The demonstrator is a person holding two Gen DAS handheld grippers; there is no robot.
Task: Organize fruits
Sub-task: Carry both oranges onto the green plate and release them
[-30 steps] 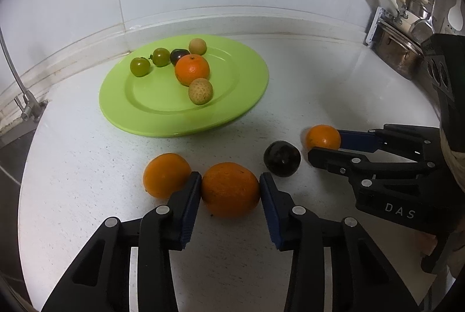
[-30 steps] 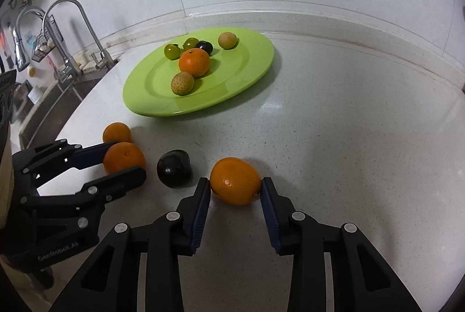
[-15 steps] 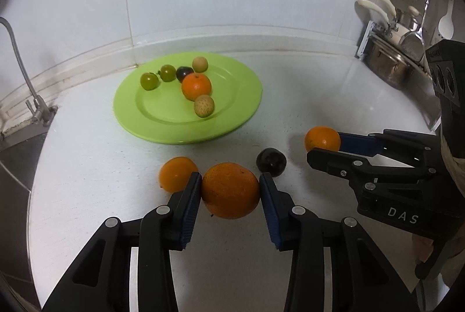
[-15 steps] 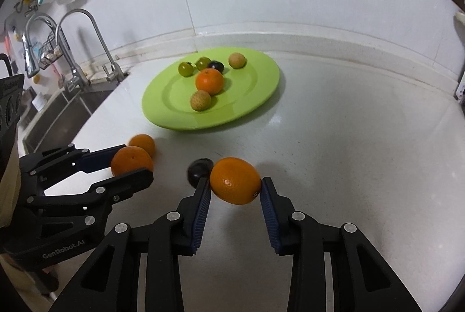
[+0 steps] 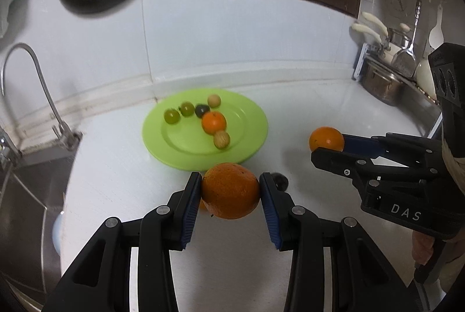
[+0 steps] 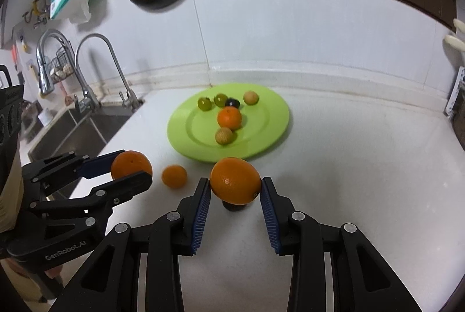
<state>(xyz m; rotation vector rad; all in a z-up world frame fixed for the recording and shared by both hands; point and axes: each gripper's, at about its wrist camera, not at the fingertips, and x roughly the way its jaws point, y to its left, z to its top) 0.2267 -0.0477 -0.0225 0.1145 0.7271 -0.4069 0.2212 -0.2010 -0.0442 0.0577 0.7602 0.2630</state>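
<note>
A large orange (image 5: 230,190) was clamped between the blue pads of the left gripper (image 5: 230,193), held clear above the white counter (image 5: 319,108); a smoother orange (image 6: 235,180) was pinched likewise in the right gripper (image 6: 234,190); a small orange (image 6: 174,176) and a dark fruit (image 5: 280,181) lay below; the green plate (image 5: 247,149) of fruit was seen beyond.

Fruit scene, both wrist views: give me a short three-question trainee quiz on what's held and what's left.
1. True or false: each tool grips an orange.
2. How many fruits lie on the green plate?
3. Which fruits remain on the counter? A) small orange and dark plum B) two green ones

Key: 1 true: left tool holds one orange, right tool another. 2 six. 3 A: small orange, dark plum.
</note>
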